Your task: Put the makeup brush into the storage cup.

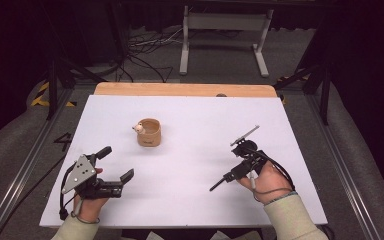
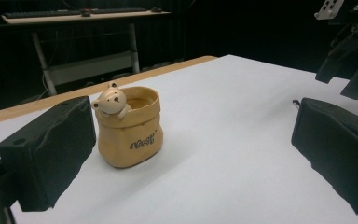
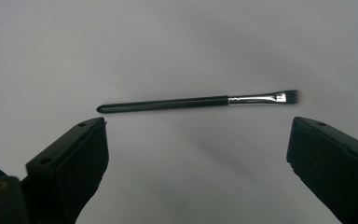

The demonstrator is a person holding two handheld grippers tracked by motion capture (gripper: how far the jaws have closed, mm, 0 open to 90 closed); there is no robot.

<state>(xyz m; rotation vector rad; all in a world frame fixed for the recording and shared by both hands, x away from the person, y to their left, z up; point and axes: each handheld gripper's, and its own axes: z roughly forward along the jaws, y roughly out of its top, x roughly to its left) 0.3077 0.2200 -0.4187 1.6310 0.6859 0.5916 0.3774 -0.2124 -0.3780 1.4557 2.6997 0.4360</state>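
Right gripper [image 3: 198,154] hangs over the brush [image 3: 198,101], jaws wide apart and empty. The brush lies flat on the white table [image 1: 190,200], on the right side; its long axis runs across the gap between the jaws, handle tip above the left jaw, bristles near the right one. So the jaws would close along its length, not across it. My read: the wrist needs about a quarter turn before dropping onto the handle.

Left gripper [image 2: 186,154] is also spread and empty, pointed at the bear cup [image 2: 128,126], which stands upright near the table's middle, ahead of its left jaw and not touched. The right hand is clearly nearer the brush.
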